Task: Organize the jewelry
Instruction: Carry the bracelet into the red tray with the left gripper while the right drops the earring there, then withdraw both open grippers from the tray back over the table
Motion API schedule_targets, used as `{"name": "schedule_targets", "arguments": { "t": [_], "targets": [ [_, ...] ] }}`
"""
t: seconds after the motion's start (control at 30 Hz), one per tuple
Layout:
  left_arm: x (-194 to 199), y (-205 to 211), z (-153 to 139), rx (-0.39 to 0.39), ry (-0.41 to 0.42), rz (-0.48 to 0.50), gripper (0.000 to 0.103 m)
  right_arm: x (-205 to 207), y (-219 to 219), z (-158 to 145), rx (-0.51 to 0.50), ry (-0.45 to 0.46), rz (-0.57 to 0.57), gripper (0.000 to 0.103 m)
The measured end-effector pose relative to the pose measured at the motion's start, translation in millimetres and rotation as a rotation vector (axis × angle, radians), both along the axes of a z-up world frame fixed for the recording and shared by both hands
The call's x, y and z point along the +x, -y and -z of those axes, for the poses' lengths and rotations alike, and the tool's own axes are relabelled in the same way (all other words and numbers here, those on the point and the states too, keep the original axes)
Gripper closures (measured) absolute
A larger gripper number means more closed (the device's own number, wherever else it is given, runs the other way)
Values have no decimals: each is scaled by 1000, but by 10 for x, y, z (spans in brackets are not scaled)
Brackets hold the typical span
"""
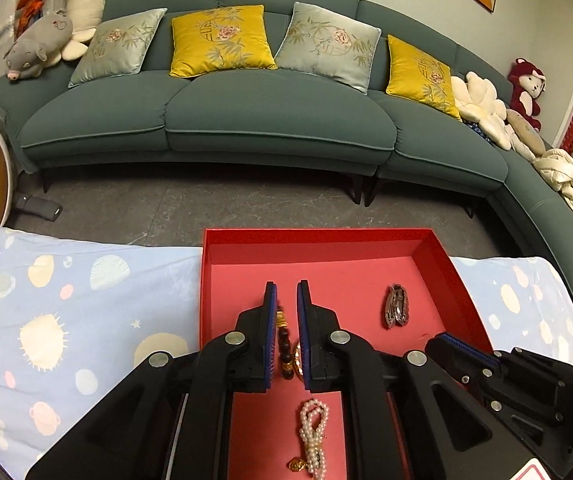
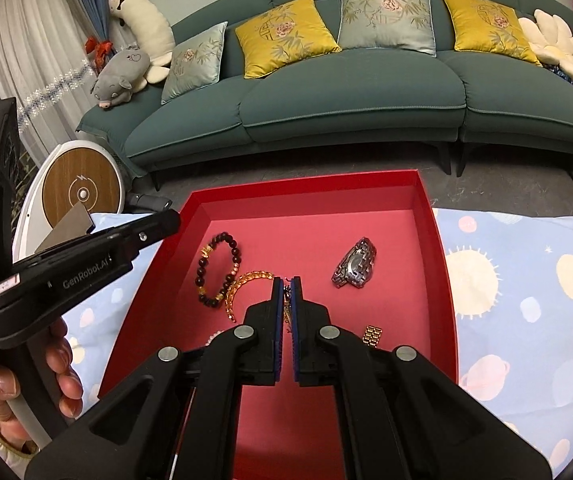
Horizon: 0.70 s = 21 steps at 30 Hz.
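The left gripper [image 1: 286, 292] hangs over the red tray [image 1: 318, 236] with its two blue-padded fingers [image 1: 271, 312] a narrow gap apart; a dark bead bracelet [image 1: 284, 344] with gold spacers lies on the tray floor below that gap, and whether the pads touch it cannot be told. The right gripper [image 2: 285, 284] has its fingers nearly closed, pinching a thin silvery chain [image 2: 286, 308] between the ribbed blue pads.

The tray is a shallow rectangular cardboard box with a matte pinkish floor. It holds:
- one dark round-bead bracelet
- one amber-gold bead strand [image 2: 242, 284], curved
- one pearl strand [image 1: 313, 432], looped, with a gold charm
- one steel link watch [image 2: 353, 265]
- one small gold link piece [image 2: 372, 335]

The tray rests on a pale blue cloth [image 1: 66, 312] printed with planets and suns.
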<state>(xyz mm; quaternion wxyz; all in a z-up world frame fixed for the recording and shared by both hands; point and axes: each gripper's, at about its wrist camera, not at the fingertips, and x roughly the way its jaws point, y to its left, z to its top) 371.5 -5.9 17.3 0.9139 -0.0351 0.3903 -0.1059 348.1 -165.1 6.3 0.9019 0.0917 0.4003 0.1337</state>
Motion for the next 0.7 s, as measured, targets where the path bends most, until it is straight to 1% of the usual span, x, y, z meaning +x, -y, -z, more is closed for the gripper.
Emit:
{"name": "schedule_targets", "arguments": {
  "t": [0.03,0.07,0.1,0.13,0.2,0.27,0.3,0.4,0.43,0.5,0.57,0.6,0.63,0.7],
  "targets": [
    [4,-4,0,9,-1,-14,86,0,1,9,-1,2,2,98],
    [8,-16,-13,13,1,-28,82,-4,1,15,-2,5,8,97],
    [-5,-39,-35,7,7,-41,74,-16,12,10,1,8,14,93],
    [-32,-70,-67,-4,13,-54,72,-40,31,-15,13,16,14,82],
    [-110,-153,-162,-27,30,-66,72,-129,71,-98,12,55,34,64],
    [-267,-229,-289,-42,53,-64,72,-274,115,-261,4,105,46,64],
    [-386,-259,-365,-38,65,-59,72,-344,137,-328,2,122,47,64],
    [-793,-341,-566,-1,108,-44,72,-675,247,-584,-1,174,50,64],
    [-927,-365,-612,7,114,-38,70,-792,284,-666,-5,183,47,64],
    [-1204,-408,-672,17,107,-20,65,-1071,347,-822,-26,207,47,64],
    [-1490,-442,-686,17,87,-3,64,-1379,430,-926,-39,224,59,64],
    [-1618,-451,-677,16,75,6,62,-1511,466,-953,-38,221,66,64],
    [-1740,-464,-659,15,65,10,57,-1671,516,-951,-29,216,77,64],
    [-1989,-485,-593,21,55,3,54,-1928,610,-921,-6,198,104,64]
  ]
}}
